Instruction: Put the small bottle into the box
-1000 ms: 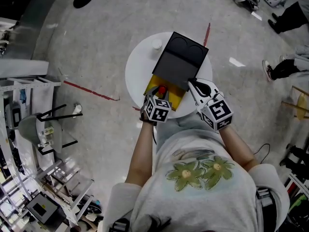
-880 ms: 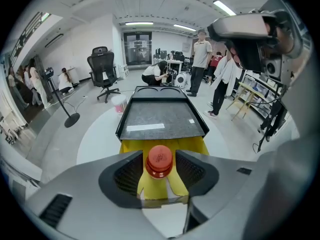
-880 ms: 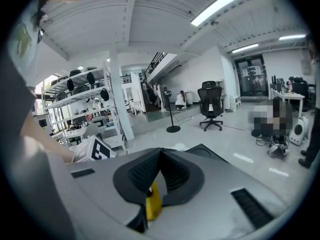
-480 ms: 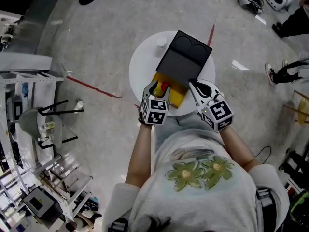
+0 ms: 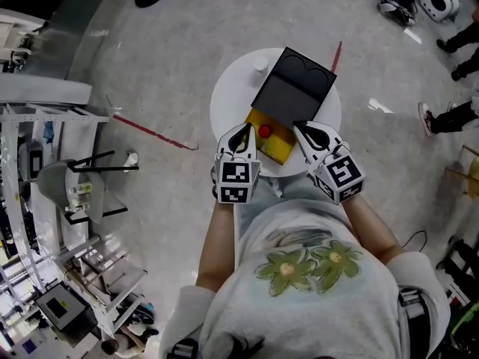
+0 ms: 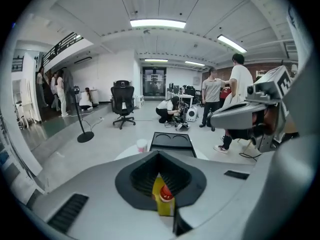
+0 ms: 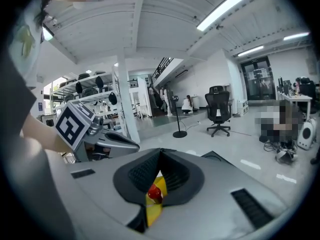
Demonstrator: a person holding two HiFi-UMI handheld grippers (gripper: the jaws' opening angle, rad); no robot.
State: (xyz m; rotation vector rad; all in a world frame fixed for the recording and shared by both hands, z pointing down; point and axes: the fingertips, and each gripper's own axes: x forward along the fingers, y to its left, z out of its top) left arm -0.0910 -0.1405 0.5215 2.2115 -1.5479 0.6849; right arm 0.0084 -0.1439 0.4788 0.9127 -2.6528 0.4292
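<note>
The small bottle (image 5: 264, 132) sits in the box (image 5: 279, 145) at the table's (image 5: 224, 103) near edge. The left gripper (image 5: 242, 131), just closed, and the right gripper (image 5: 303, 129) are both pinched together, empty.

Shirt (image 5: 247, 313): pale, short-sleeved, is bearing two green flowers (image 5: 287, 268)
Left gripper (image 5: 241, 131), right gripper (image 5: 303, 128): are carrying black-and-white marker cubes (image 5: 234, 182)

Steeply down from overhead onto the bench (image 5: 227, 103); low and close along each pair of jaws, sharing the yellow box (image 6: 162, 206).
</note>
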